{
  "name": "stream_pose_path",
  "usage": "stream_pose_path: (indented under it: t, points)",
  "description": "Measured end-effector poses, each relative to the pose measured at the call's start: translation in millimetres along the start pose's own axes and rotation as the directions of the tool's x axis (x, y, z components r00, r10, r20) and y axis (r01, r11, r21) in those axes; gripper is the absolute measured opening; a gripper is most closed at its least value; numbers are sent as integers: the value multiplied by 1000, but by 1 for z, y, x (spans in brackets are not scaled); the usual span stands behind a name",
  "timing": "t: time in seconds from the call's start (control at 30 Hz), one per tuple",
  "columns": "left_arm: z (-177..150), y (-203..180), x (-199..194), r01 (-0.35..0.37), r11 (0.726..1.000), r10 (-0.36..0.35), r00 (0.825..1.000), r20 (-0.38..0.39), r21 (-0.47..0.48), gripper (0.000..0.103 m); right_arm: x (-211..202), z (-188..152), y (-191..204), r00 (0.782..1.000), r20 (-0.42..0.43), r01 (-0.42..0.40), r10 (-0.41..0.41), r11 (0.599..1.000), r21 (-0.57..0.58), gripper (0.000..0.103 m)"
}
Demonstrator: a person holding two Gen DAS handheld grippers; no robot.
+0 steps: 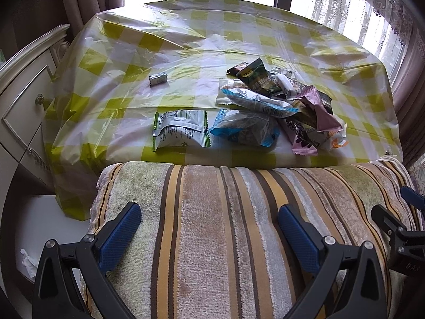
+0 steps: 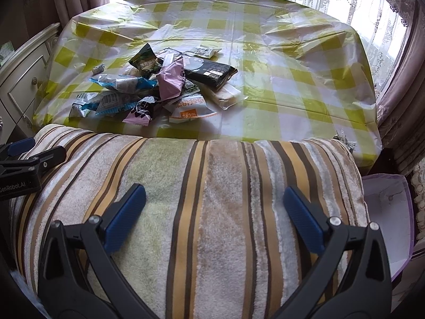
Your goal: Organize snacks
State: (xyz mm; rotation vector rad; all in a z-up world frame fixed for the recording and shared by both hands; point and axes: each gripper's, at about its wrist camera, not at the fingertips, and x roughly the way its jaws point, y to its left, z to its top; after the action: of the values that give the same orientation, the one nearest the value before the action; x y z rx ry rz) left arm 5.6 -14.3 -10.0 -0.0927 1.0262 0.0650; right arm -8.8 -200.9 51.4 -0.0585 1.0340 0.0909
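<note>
A heap of snack packets (image 1: pixel 279 106) lies on the table's green-and-white checked cloth (image 1: pixel 186 53); it also shows in the right wrist view (image 2: pixel 159 85). A green-and-white packet (image 1: pixel 180 131) lies alone left of the heap, beside a blue-edged packet (image 1: pixel 244 129). A small silver sweet (image 1: pixel 158 79) lies farther left. A pink packet (image 2: pixel 172 78) and a black packet (image 2: pixel 209 73) top the heap. My left gripper (image 1: pixel 209 222) is open and empty above the striped cushion. My right gripper (image 2: pixel 215 204) is open and empty there too.
A striped plush cushion (image 1: pixel 225 226) fills the foreground before the table edge. A cream cabinet with drawers (image 1: pixel 24 101) stands at the left. A purple-rimmed bin (image 2: pixel 390 212) sits at the right. Curtains and a bright window lie behind the table.
</note>
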Motion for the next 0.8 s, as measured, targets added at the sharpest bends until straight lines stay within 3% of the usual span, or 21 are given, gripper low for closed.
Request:
stream_pose_path:
  t: [0.17,0.37,0.53,0.63,0.8]
  points:
    - [5,-6,3,-27,1000,28,999,-22,14,103,3,0,1,1000,3,9,-9,1000,-5,103]
    - [14,2,9,15,999,-19,995,-101,-39,103,14,11,-1,999,-34,-2,2,1000,-4,103]
    - [11,-9,7,-64,996,61,996,-66,-54,103,17,14,0,999,-34,6,-6,1000,-5,103]
    - [12,-5,7,-60,995,55,996,-63,-85,103,18,14,0,999,-36,7,-7,1000,-8,103]
    - [12,-12,10,-88,996,86,995,-57,-30,103,20,14,5,999,-37,35,-36,999,-36,103]
